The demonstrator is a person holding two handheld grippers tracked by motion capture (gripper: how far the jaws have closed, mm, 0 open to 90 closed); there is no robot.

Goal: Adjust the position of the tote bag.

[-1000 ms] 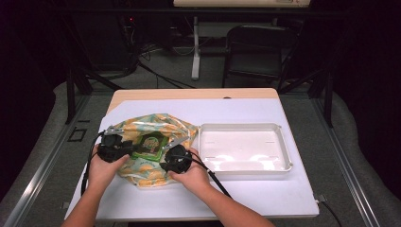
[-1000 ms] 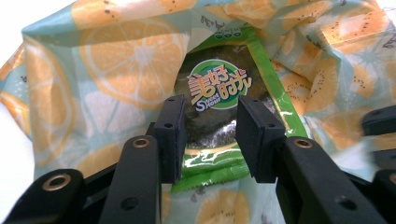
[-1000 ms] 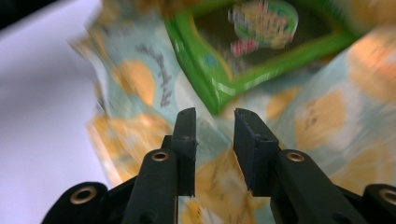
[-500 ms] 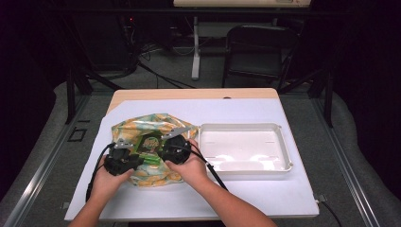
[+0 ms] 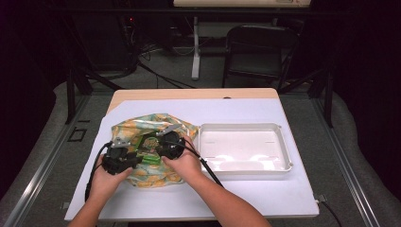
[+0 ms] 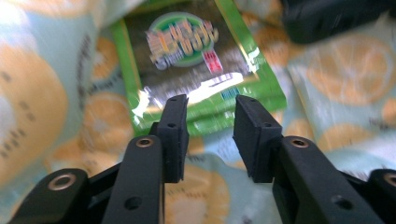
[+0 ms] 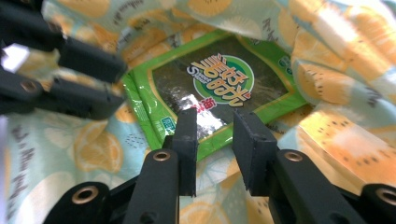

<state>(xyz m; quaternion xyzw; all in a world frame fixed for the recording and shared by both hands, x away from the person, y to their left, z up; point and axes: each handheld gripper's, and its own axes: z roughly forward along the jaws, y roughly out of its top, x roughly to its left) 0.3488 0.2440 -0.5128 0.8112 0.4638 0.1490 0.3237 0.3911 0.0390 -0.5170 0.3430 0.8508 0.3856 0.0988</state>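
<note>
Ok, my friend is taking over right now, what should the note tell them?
Left gripper: jaws just opened wider, nothing between them, hovering at the green packet's near edge.
Right gripper: open, empty, at the same packet's edge.
The packet lies on the fruit-print bag, left of the white tray.
Done: packet is exposed.
Left: probably grip the packet and move it, perhaps to the tray.

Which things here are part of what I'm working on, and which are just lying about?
In the job:
green packet
fruit-print bag under it
left gripper, open
right gripper, open

Lying about:
white tray, beside the bag
black chair behind the table
</note>
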